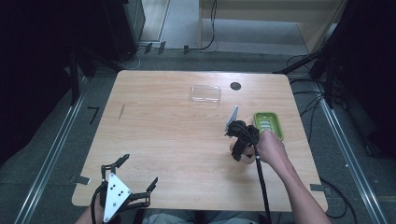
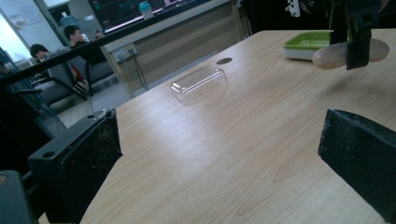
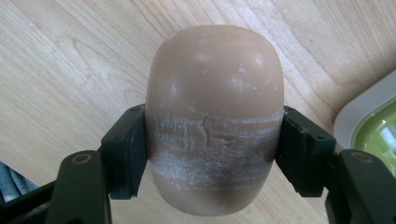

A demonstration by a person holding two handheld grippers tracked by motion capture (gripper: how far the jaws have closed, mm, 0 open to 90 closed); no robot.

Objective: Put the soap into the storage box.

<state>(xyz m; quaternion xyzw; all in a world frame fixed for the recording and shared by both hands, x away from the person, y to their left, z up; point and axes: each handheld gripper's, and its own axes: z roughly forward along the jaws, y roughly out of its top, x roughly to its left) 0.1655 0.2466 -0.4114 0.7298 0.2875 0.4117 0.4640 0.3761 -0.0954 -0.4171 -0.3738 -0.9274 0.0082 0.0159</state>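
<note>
A tan oval bar of soap [image 3: 214,116] sits between the two black jaws of my right gripper [image 3: 214,149], which is shut on it and holds it above the wooden table [image 1: 163,135]. In the high view that gripper [image 1: 241,151] hangs just left of a green soap dish [image 1: 268,124] with a white rim. The soap [image 2: 350,52] also shows in the left gripper view, lifted clear of the table. My left gripper [image 1: 137,173] rests at the near left edge with its jaws wide apart and nothing between them.
A clear plastic lid [image 1: 205,94] lies at the far middle of the table, and a dark round hole [image 1: 235,86] sits just right of it. Cables run over the floor around the table. A person's right hand [image 1: 273,149] holds the right gripper.
</note>
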